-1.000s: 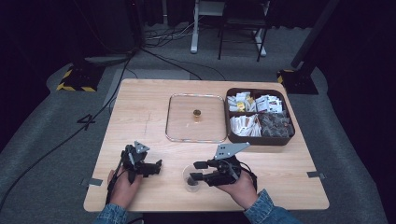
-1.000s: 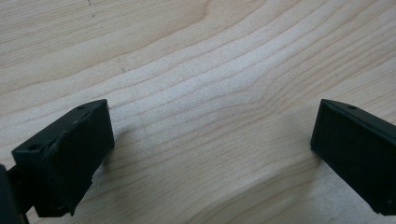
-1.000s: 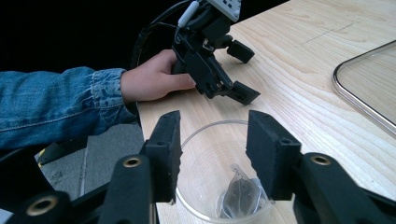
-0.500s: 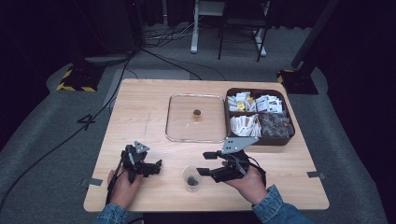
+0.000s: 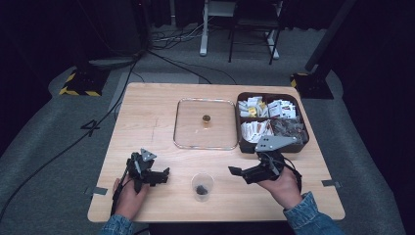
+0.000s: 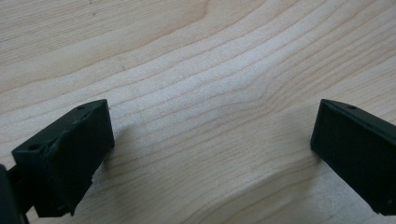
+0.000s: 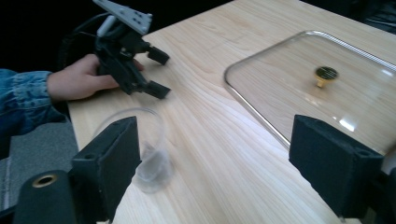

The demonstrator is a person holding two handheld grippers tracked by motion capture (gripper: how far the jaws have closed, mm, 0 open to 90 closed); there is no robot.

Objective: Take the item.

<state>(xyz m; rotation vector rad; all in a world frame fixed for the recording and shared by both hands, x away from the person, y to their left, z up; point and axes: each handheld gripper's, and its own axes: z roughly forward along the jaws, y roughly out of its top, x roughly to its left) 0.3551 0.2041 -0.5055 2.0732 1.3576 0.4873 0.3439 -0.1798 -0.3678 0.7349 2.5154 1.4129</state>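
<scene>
A small clear plastic cup stands near the table's front edge with a dark lump in its bottom. My right gripper is open just to the right of the cup, apart from it and pointing at it. In the right gripper view the cup stands behind the left jaw, and the gripper holds nothing. My left gripper rests to the left of the cup, also open. Its jaws stand wide over bare wood. The right gripper view shows the left gripper farther off, in a hand.
A glass lid with a gold knob lies flat mid-table; in the right gripper view the lid is at the right. A brown box with several packets stands right of it. Cables run over the floor behind the table.
My right gripper has drawn back to the right, away from the cup, and the cup now stands alone on the table. The left gripper has stayed put.
</scene>
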